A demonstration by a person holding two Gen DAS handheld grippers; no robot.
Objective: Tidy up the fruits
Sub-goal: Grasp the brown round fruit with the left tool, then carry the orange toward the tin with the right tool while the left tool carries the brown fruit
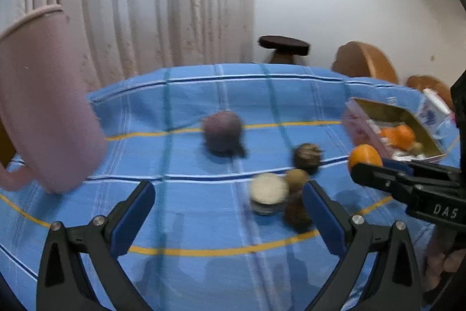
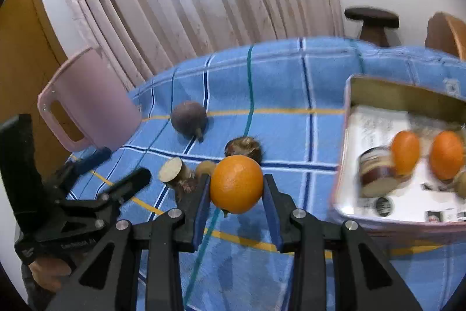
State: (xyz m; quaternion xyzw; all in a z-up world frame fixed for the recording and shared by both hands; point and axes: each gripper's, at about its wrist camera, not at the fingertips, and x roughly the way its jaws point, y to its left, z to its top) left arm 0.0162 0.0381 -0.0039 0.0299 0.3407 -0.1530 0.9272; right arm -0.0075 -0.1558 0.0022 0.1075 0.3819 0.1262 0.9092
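Observation:
My right gripper (image 2: pixel 236 184) is shut on an orange (image 2: pixel 236 184) and holds it above the blue checked cloth; the orange also shows in the left wrist view (image 1: pixel 364 157). To its right stands a rectangular tin box (image 2: pixel 349 95) that holds two oranges (image 2: pixel 405 152) and a cut brown piece. My left gripper (image 1: pixel 228 194) is open and empty above the cloth. Ahead of it lie a dark purple round fruit (image 1: pixel 222 129), a hairy brown fruit (image 1: pixel 307 155), a cut root piece with a pale face (image 1: pixel 268 191) and a small brown fruit (image 1: pixel 297 178).
A pink pitcher (image 1: pixel 43 107) stands at the left of the table. The tin box (image 1: pixel 378 110) sits at the right edge. Behind the table are a curtain, a dark stool (image 1: pixel 284 47) and wooden chairs (image 1: pixel 365 63).

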